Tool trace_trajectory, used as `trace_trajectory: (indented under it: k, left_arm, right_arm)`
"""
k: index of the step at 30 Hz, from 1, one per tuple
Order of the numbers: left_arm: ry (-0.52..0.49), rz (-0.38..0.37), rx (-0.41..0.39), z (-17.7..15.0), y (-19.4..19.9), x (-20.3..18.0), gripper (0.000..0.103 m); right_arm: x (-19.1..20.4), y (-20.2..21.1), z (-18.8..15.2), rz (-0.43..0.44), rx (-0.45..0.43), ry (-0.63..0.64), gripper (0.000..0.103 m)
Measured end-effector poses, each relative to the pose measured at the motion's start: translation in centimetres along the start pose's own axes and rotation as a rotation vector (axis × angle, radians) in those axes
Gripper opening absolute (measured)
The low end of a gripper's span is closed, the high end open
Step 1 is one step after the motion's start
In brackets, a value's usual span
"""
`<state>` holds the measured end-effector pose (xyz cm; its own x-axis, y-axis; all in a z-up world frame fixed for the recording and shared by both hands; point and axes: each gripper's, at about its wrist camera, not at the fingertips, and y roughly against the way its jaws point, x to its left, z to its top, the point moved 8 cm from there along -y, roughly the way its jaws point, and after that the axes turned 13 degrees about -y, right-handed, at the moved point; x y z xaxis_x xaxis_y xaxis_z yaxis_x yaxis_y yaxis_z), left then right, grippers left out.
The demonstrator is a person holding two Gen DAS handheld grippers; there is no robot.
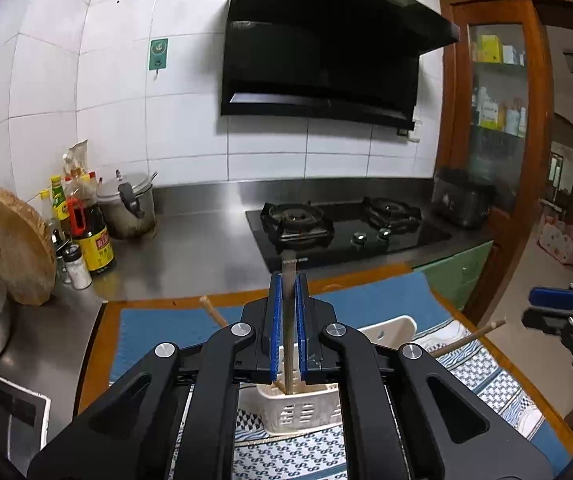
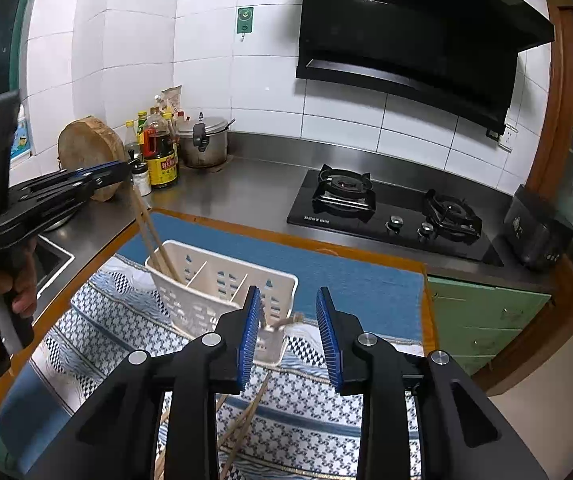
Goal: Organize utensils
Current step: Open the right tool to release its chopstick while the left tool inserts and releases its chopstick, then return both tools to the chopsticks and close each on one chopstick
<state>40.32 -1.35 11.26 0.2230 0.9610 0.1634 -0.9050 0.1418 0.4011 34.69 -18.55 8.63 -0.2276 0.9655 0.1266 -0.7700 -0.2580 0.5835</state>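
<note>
Firstly, left wrist view: left claw (image 1: 287, 280) clamped tight on upright wooden chopsticks (image 1: 288, 344), their lower ends inside the white slotted utensil basket (image 1: 306, 412) on the patterned cloth (image 1: 482, 376). Right wrist view: right claw (image 2: 289, 300) parted, nothing between its blue pads (image 2: 248, 336); more chopsticks (image 2: 242, 424) lie loose on the cloth beneath; basket just ahead, chopsticks leaning in its left compartment.

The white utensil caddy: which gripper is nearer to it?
Left. The left gripper holds chopsticks standing in the white utensil caddy; the right gripper hangs open just in front of it.
</note>
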Motion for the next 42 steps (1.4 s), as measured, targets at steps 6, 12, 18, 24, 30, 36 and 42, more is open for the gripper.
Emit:
trace_trajectory:
  k: [6, 12, 18, 24, 30, 36, 42]
  left_arm:
    - [-0.005, 0.010, 0.013, -0.5, 0.3, 0.0, 0.009]
    - [0.013, 0.008, 0.005, -1.0, 2.4, 0.4, 0.009]
    - [0.027, -0.012, 0.015, -3.5, 5.2, -0.1, 0.009]
    - [0.045, -0.054, 0.072, -8.6, 6.8, -1.5, 0.009]
    - [0.079, -0.114, 0.158, -14.4, 7.4, -3.6, 0.009]
    - [0.086, -0.171, 0.251, -20.3, 7.5, -6.6, 0.009]
    - [0.100, -0.229, 0.310, -24.0, 7.2, -9.3, 0.009]
  right_arm:
    - [0.2, 0.0, -3.2, 0.016, 0.024, -0.004, 0.034]
    - [0.1, -0.5, -7.9, 0.027, 0.081, -0.031, 0.035]
    - [0.2, -1.7, -14.5, 0.023, 0.173, -0.059, 0.034]
    - [0.2, -3.0, -20.9, 0.012, 0.261, -0.095, 0.034]
    - [0.5, -4.1, -24.3, 0.025, 0.313, -0.145, 0.032]
    - [1.2, -5.2, -25.9, 0.006, 0.326, -0.149, 0.027]
    - [1.4, -5.5, -26.1, -0.016, 0.316, -0.142, 0.023]
